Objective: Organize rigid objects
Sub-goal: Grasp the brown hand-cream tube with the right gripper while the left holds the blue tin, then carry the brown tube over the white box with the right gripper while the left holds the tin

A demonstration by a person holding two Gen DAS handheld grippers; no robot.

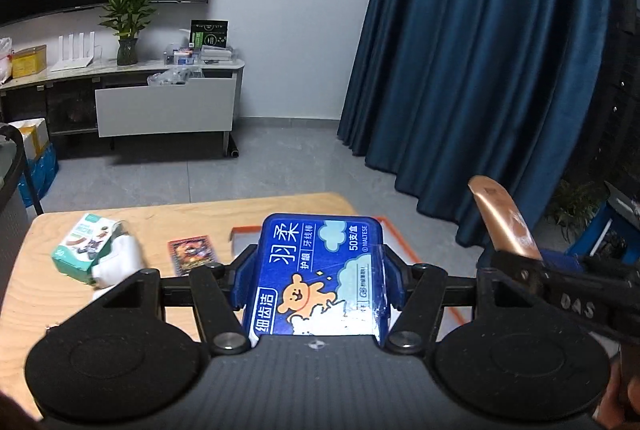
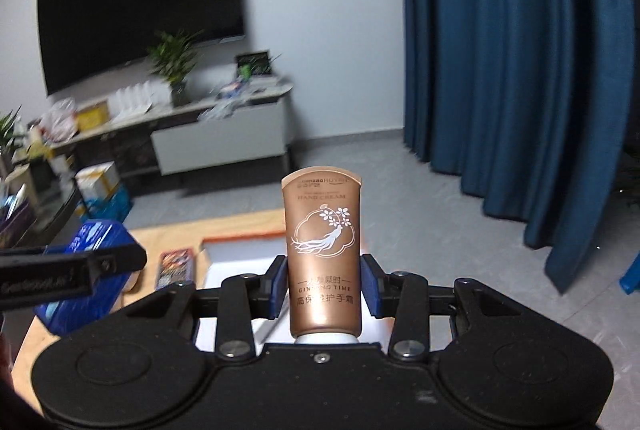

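Note:
My left gripper (image 1: 318,278) is shut on a blue dental floss box (image 1: 320,270) with a cartoon bear, held above the wooden table (image 1: 52,294). My right gripper (image 2: 324,286) is shut on a bronze hand cream tube (image 2: 323,250), held upright with its white cap down. The tube also shows at the right of the left wrist view (image 1: 502,218), and the blue box at the left of the right wrist view (image 2: 94,242). An orange-rimmed white tray (image 2: 236,254) lies on the table under both grippers. A green and white box (image 1: 86,248) and a picture card (image 1: 193,254) lie on the table's left part.
A TV cabinet (image 1: 164,106) with a plant and clutter stands against the far wall. A blue curtain (image 1: 480,50) hangs at the right. Boxes (image 1: 34,150) sit on the grey floor at the left. A dark chair edge (image 1: 12,166) is at the far left.

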